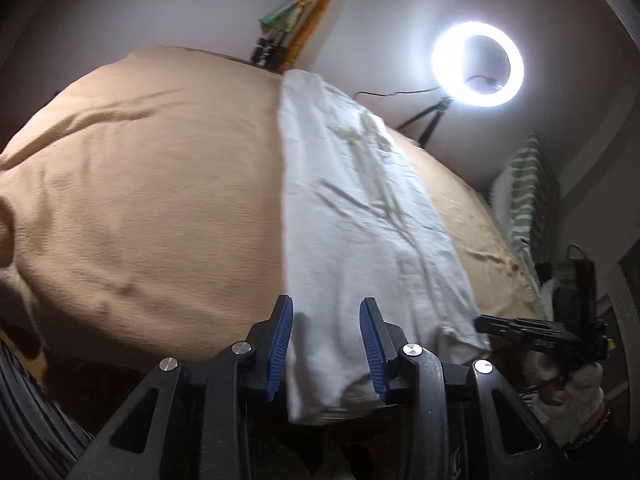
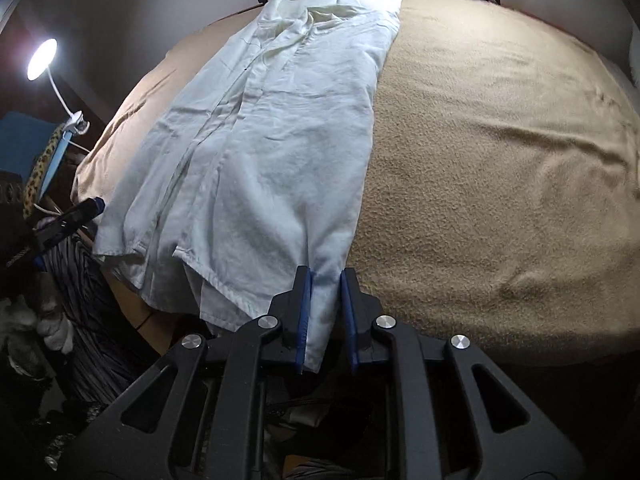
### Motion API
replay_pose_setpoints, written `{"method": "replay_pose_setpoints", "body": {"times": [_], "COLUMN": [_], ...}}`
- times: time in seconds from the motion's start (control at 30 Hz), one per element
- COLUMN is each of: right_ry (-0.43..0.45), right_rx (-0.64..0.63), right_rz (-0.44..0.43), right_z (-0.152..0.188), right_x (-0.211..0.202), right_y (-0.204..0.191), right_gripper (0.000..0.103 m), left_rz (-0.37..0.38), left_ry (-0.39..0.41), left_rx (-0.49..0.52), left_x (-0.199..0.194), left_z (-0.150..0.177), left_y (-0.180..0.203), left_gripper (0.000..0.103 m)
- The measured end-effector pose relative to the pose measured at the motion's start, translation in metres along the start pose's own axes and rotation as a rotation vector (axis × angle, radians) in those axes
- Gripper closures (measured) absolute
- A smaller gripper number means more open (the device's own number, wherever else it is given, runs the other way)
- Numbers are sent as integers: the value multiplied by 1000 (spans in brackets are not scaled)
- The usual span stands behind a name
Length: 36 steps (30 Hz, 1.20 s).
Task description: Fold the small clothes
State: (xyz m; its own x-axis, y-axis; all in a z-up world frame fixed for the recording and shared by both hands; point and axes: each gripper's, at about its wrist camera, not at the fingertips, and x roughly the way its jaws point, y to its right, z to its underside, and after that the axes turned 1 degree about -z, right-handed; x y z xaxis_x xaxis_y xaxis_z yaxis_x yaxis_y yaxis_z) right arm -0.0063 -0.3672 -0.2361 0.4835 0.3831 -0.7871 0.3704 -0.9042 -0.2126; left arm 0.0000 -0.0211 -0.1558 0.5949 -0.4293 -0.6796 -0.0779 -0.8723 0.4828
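The white shirt (image 2: 260, 128) lies lengthwise on the tan blanket (image 2: 500, 160), its near hem between both tongs, the left gripper (image 1: 326, 344) parted and the right gripper (image 2: 326, 312) narrow without clearly pinching, so one corner may slip and skew the fold.

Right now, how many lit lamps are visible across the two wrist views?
2. A ring light on a tripod stands beyond the bed's far edge, right of the white garment. A small round lamp on a bent neck is clipped left of the bed. Others may be hidden.
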Motion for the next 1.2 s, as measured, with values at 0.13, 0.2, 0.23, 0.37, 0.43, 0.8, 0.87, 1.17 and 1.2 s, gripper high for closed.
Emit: {"method": "replay_pose_setpoints", "body": {"times": [0.13, 0.2, 0.23, 0.37, 0.43, 0.8, 0.87, 1.17, 1.2], "right_ry": [66, 89, 94, 78, 67, -82, -90, -72, -63], "right_rx": [36, 46, 50, 26, 14, -18, -13, -4, 6], "right_rz": [-55, -81, -103, -205, -254, -326, -333, -316, -315], "right_z": [-1, -4, -5, -13, -18, -18, -20, -23, -23], "right_x": [-19, -26, -28, -23, -13, 55, 59, 43, 40], "right_y": [1, -1, -4, -26, -42, -101, -104, -104, -100], "right_gripper": [86, 86, 86, 83, 71, 70, 70, 99, 99], "left_rz": [-7, 14, 17, 35, 52, 86, 86, 70, 64], "left_ry": [-49, -75, -83, -81, -84, -69, -69, -37, -30], "left_rx": [-9, -27, -30, -35, -56, -113, -114, -77, -64], "left_x": [11, 17, 20, 18, 17, 8, 8, 0, 0], "left_z": [-5, -5, -3, 1, 2, 1, 1, -8, -12], "left_y": [-13, -16, -17, -20, -22, -32, -33, -31, -30], "left_gripper": [63, 63, 63, 63, 63, 63, 63, 63, 63]}}
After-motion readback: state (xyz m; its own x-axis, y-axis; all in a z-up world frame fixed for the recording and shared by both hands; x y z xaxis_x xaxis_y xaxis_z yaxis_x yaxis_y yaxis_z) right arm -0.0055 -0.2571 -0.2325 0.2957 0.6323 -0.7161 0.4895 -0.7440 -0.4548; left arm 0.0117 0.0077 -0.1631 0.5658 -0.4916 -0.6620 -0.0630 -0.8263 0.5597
